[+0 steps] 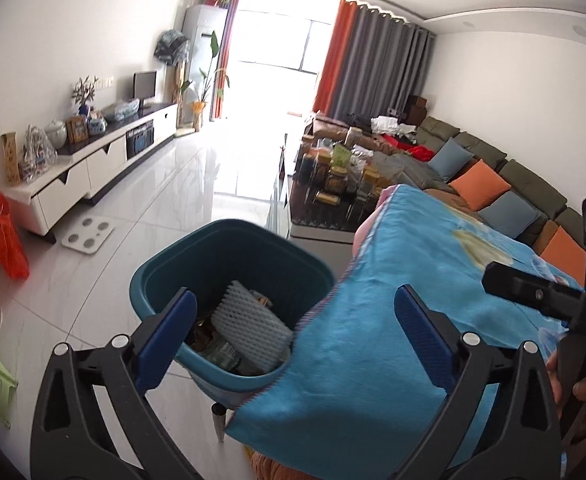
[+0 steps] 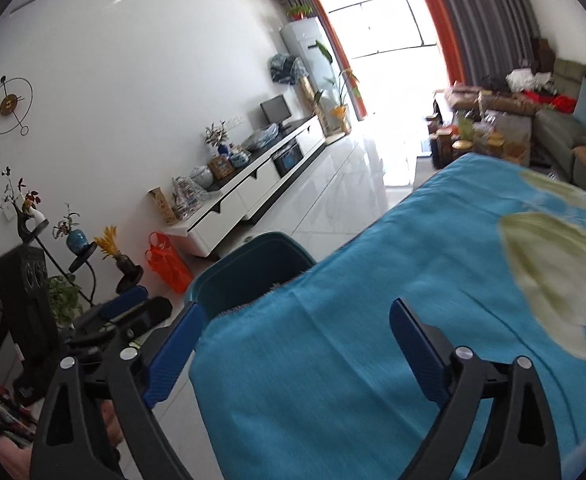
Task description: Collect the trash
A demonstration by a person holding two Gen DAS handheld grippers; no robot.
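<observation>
Bin (image 1: pixel 229 264) stands on the floor, just beside the left edge of the table with the blue cloth (image 1: pixel 393 320), and the cloth corner hangs over its right rim. Inside I see a white ribbed foam piece (image 1: pixel 253 320) lying on brown scraps, with its long axis from the far rim toward the cloth side.

My left gripper (image 1: pixel 295 334) is above the near rim; its fingers are wide apart and nothing is between them. The foam lies ahead and below, nearer to the left finger. My right gripper (image 2: pixel 295 346) is over the cloth, also wide apart and empty, and from there the bin (image 2: pixel 253 268) is ahead and to the left. So the left hand is nearer to the bin.

No more trash shows on the cloth. I judge both hands are free for the next piece.
</observation>
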